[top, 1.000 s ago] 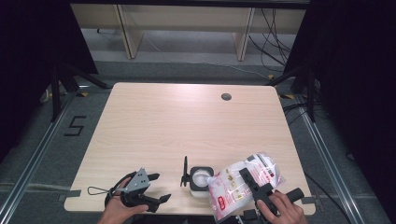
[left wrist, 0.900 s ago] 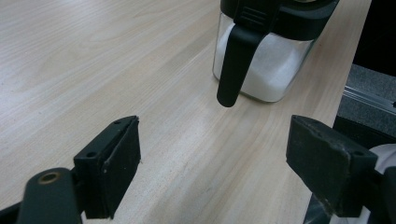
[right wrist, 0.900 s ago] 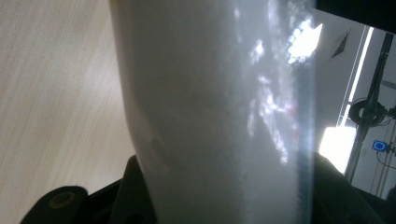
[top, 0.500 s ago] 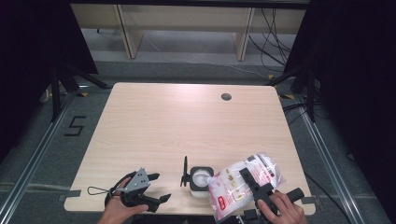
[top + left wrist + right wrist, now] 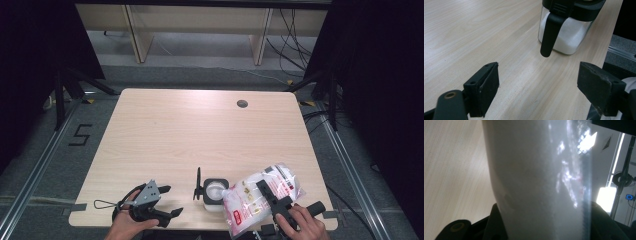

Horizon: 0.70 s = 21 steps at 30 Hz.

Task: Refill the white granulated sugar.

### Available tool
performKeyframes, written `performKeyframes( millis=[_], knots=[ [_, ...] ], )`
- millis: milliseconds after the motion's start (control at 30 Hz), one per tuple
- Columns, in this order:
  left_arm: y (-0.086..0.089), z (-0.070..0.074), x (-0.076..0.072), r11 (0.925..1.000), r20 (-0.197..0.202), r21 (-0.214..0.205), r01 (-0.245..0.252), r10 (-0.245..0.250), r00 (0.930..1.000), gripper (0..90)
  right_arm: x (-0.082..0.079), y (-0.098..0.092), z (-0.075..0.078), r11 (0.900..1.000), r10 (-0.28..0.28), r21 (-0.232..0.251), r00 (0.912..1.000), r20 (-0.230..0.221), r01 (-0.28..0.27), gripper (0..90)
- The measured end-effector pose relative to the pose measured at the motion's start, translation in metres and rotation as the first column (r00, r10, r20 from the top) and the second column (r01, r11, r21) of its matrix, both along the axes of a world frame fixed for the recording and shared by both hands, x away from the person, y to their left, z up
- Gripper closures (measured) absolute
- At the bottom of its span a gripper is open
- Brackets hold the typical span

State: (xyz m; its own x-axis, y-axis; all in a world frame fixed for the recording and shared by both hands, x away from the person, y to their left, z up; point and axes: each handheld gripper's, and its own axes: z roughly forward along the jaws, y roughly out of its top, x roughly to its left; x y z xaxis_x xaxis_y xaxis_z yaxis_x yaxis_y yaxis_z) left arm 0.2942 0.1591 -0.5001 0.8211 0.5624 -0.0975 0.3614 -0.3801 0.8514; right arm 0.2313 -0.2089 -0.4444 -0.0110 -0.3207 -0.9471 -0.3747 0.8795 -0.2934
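A clear plastic bag of white powder with red print lies tilted over the table's front right, its corner over the mouth of a small glass jar. My right gripper is shut on the bag; the bag stands close up between its jaws in the right gripper view. The jar has a black rim, holds white powder, and its black hinged lid stands up at its left side. My left gripper rests open at the front left, jaws toward the jar with bare table between them.
The light wooden table has a round cable hole at the back right. A thin black cord loop trails from the left gripper near the front edge. Dark stands and cables lie on the floor around the table.
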Motion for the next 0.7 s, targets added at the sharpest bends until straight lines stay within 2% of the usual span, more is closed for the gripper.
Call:
performKeyframes(
  millis=[33, 67, 100, 133, 167, 233, 267, 300, 367, 400, 533, 567, 600, 700],
  knots=[
    [0.0000, 0.0001, -0.0003, 1.0000, -0.004, 0.002, 0.000, 0.000, 1.0000, 17.3, 0.0009, -0.0011, -0.0023, 0.9996, 0.008, 0.028, 0.9999, -0.009, -0.008, 61.0],
    [0.0002, 0.0003, -0.0002, 1.0000, -0.006, 0.006, 0.001, -0.001, 1.0000, 17.3, 0.0004, -0.0005, -0.0003, 1.0000, 0.004, 0.008, 1.0000, -0.005, -0.004, 61.1],
    [0.0004, 0.0000, 0.0002, 1.0000, 0.002, 0.007, -0.001, 0.001, 1.0000, 17.3, 0.0010, -0.0009, -0.0010, 0.9998, 0.015, 0.014, 0.9998, 0.015, -0.015, 61.1],
    [0.0014, 0.0005, 0.0007, 0.9998, 0.011, 0.021, 0.001, -0.001, 0.9999, 17.3, 0.0017, -0.0007, -0.0007, 0.9997, 0.022, 0.013, 0.9997, 0.008, -0.022, 61.1],
    [0.0003, 0.0003, -0.0003, 1.0000, 0.003, 0.000, -0.002, 0.002, 1.0000, 17.3, 0.0017, -0.0009, -0.0007, 0.9997, 0.022, 0.013, 0.9997, 0.006, -0.022, 61.1],
    [0.0006, 0.0004, -0.0003, 1.0000, 0.005, 0.002, -0.002, 0.002, 1.0000, 17.4, 0.0018, -0.0015, -0.0007, 0.9998, 0.012, 0.018, 0.9999, -0.009, -0.012, 61.2],
    [0.0006, 0.0003, -0.0003, 1.0000, 0.003, 0.001, -0.002, 0.002, 1.0000, 17.3, 0.0017, -0.0014, 0.0008, 0.9998, 0.018, 0.008, 0.9998, 0.001, -0.018, 61.2],
    [0.0010, 0.0006, 0.0000, 1.0000, 0.008, 0.004, -0.001, 0.001, 1.0000, 17.4, 0.0020, -0.0025, -0.0011, 0.9994, 0.013, 0.032, 0.9998, -0.012, -0.013, 61.3],
    [0.0011, 0.0012, -0.0005, 1.0000, 0.010, 0.009, -0.003, 0.003, 0.9999, 17.3, 0.0026, -0.0029, -0.0008, 0.9993, 0.016, 0.033, 0.9997, -0.020, -0.015, 61.3],
    [0.0011, 0.0011, -0.0005, 1.0000, 0.011, 0.009, -0.004, 0.004, 0.9999, 17.3, 0.0031, -0.0027, -0.0005, 0.9992, 0.031, 0.026, 0.9995, -0.005, -0.031, 61.3],
    [0.0011, 0.0012, -0.0005, 1.0000, 0.010, 0.009, -0.003, 0.003, 0.9999, 17.3, 0.0040, -0.0041, -0.0012, 0.9990, 0.021, 0.040, 0.9996, -0.021, -0.020, 61.4],
    [0.0015, 0.0014, -0.0004, 0.9999, 0.012, 0.015, -0.003, 0.003, 0.9999, 17.3, 0.0043, -0.0052, -0.0024, 0.9982, 0.021, 0.056, 0.9996, -0.019, -0.020, 61.4],
    [0.0014, 0.0013, -0.0004, 0.9999, 0.012, 0.015, -0.003, 0.003, 0.9999, 17.3, 0.0040, -0.0049, -0.0008, 0.9990, 0.013, 0.042, 0.9995, -0.030, -0.011, 61.4],
    [0.0012, 0.0012, -0.0004, 1.0000, 0.010, 0.009, -0.004, 0.004, 0.9999, 17.3, 0.0052, -0.0057, 0.0003, 0.9979, 0.026, 0.060, 0.9993, -0.027, -0.024, 61.5]
  ],
)
